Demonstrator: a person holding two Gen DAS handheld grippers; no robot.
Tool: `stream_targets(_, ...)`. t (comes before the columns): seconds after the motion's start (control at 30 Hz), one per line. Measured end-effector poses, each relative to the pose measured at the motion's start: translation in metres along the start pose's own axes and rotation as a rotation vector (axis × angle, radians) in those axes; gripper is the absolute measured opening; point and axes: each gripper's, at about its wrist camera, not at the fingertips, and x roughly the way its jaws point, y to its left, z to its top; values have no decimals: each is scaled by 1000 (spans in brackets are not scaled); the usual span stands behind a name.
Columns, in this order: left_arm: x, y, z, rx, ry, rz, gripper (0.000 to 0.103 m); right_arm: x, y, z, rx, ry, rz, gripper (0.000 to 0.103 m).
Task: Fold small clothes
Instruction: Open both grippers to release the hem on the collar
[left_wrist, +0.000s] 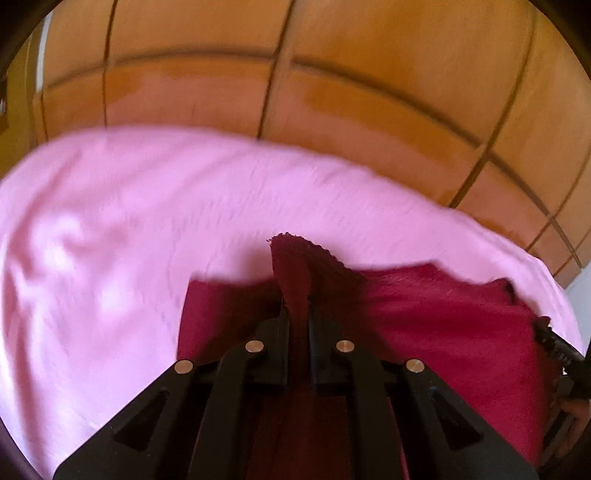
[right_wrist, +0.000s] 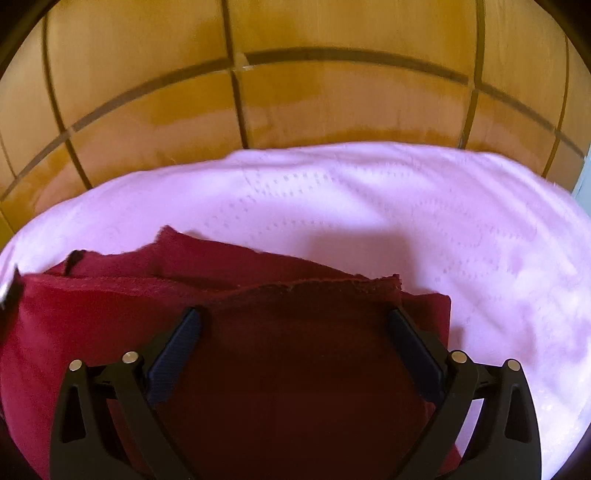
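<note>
A dark red cloth (left_wrist: 443, 317) lies on a pink sheet (left_wrist: 110, 229). My left gripper (left_wrist: 297, 306) is shut on a corner of the red cloth, and that corner sticks up between the fingers. In the right wrist view the red cloth (right_wrist: 288, 354) lies folded in layers, with a frayed edge across the top. My right gripper (right_wrist: 295, 321) is open, its fingers spread wide over the cloth, holding nothing. The right gripper's tip shows at the right edge of the left wrist view (left_wrist: 565, 354).
The pink sheet (right_wrist: 443, 221) covers the work surface. Beyond its far edge is an orange-brown tiled floor (left_wrist: 332, 74), which also shows in the right wrist view (right_wrist: 295, 92).
</note>
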Motion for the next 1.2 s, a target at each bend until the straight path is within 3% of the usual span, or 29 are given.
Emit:
stream_targets(0.17, 2, 1, -2, -2, -10, 21, 20, 20, 13, 9, -79, 35, -83, 100)
stream_targets(0.3, 5, 3, -2, -9, -5, 29, 36, 24, 12, 10, -85, 23, -83, 100)
stream_targets(0.37, 2, 0, -1, 7, -1, 57, 48, 22, 11, 9, -73, 13, -89, 100)
stream_targets(0.4, -5, -3, -1, 20, -6, 85, 68, 21, 11, 8, -73, 7, -91, 100)
stream_targets(0.43, -14, -7, -3, 28, -28, 114, 80, 20, 12, 8, -75, 2, -95, 100)
stream_targets(0.5, -44, -17, -12, 30, -139, 104, 82, 19, 14, 7, -81, -10, -106, 100)
stream_targets(0.63, -72, -38, -38, 70, -175, -3, 86, 17, 19, 7, -93, -18, -125, 100)
stream_targets(0.77, -56, -54, -64, 183, -108, 9, 89, 15, 20, 6, -99, -30, -137, 100)
stream_targets(0.83, -42, -49, -66, 167, -53, 15, 90, 15, 19, 6, -98, -33, -137, 100)
stream_targets(1.2, -40, -55, -75, 209, -33, 69, 94, 4, 20, 3, -109, -75, -156, 100)
